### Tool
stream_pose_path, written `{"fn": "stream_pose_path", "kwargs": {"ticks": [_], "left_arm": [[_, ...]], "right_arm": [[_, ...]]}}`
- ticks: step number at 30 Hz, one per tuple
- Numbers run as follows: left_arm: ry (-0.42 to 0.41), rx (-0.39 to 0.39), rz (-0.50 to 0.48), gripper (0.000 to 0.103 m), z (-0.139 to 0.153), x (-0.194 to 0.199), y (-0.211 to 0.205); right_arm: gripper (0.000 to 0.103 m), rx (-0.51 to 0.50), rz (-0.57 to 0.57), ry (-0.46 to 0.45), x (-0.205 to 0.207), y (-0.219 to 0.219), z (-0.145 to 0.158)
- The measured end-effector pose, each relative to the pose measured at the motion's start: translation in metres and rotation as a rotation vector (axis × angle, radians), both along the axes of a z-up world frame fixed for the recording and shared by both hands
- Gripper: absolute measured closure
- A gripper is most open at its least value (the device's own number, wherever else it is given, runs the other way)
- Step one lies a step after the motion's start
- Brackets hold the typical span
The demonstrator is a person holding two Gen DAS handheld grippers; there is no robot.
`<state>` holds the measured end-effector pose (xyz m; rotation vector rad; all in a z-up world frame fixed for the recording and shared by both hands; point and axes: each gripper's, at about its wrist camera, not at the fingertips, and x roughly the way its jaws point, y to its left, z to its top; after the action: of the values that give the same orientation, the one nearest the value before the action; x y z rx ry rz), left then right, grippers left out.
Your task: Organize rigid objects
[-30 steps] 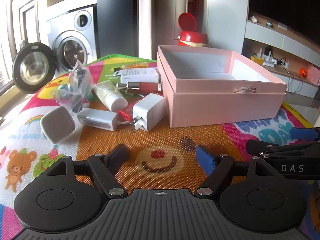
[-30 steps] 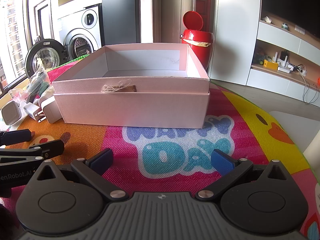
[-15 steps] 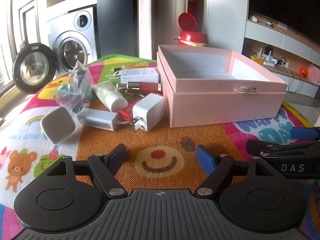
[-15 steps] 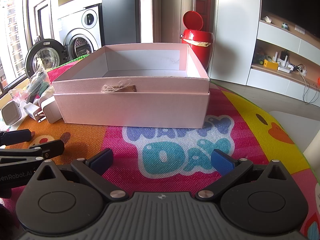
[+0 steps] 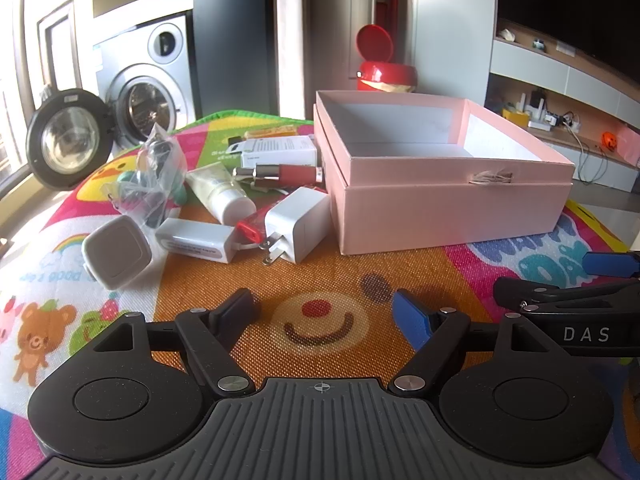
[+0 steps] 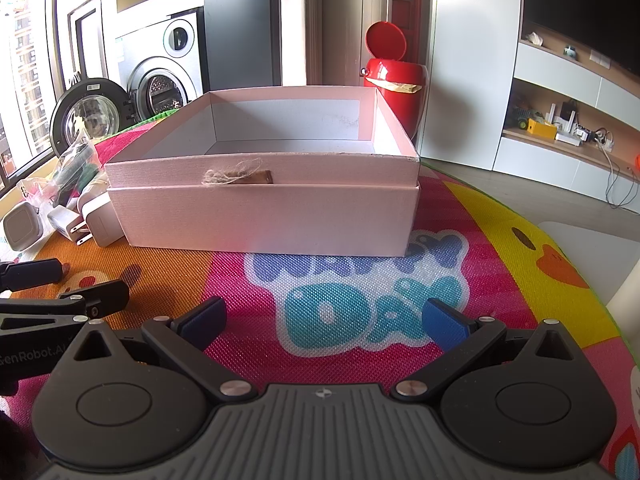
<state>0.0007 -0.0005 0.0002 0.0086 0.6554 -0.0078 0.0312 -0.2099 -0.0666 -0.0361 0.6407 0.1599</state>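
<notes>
An open, empty pink box [image 5: 448,208] [image 6: 264,216] stands on a colourful play mat. Left of it lies a cluster of small things: a white plug charger [image 5: 298,224] [image 6: 98,220], a white adapter block [image 5: 196,238], a grey square device [image 5: 116,250] [image 6: 22,228], a cream tube [image 5: 220,192], a red pen-like item [image 5: 286,171], a white carton [image 5: 278,150] and a clear bag with dark contents [image 5: 154,172]. My left gripper [image 5: 326,312] rests low on the mat, open and holding nothing, short of the cluster. My right gripper [image 6: 322,316] is open and holds nothing, in front of the box.
The mat [image 6: 500,248] ends at the right, with floor beyond it. Behind stand a washing machine [image 5: 148,92] with its door open, a red lidded bin [image 6: 394,76] and wall shelves [image 6: 576,120]. Each gripper's fingers show at the edge of the other's view.
</notes>
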Motion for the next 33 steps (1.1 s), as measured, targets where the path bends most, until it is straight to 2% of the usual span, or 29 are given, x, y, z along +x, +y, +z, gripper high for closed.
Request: {"fn": "stream_pose_path", "kwargs": {"ticks": [11, 18, 20, 23, 25, 29, 33], "left_arm": [[-0.002, -0.016, -0.002, 0.022, 0.001, -0.001, 0.003], [-0.029, -0.137, -0.064, 0.025, 0.012, -0.017, 0.035], [-0.078, -0.097, -0.045, 0.025, 0.021, -0.025, 0.053], [-0.137, 0.031, 0.015, 0.025, 0.033, -0.024, 0.083], [-0.114, 0.056, 0.036, 0.027, 0.038, -0.014, 0.107], [-0.063, -0.033, 0.013, 0.027, 0.035, 0.007, 0.137], [-0.001, -0.06, 0.02, 0.027, 0.019, 0.024, 0.146]], "right_arm": [[0.0, 0.008, 0.008, 0.011, 0.001, -0.003, 0.001], [0.0, -0.023, 0.099, 0.1, 0.009, -0.008, 0.009], [0.0, -0.023, 0.118, 0.113, 0.01, -0.009, 0.011], [0.0, -0.024, 0.131, 0.114, 0.011, -0.01, 0.012], [0.0, -0.03, 0.142, 0.106, 0.011, -0.011, 0.012], [0.0, -0.031, 0.146, 0.094, 0.009, -0.013, 0.011], [0.0, -0.051, 0.18, 0.083, 0.004, -0.01, 0.013]]}}
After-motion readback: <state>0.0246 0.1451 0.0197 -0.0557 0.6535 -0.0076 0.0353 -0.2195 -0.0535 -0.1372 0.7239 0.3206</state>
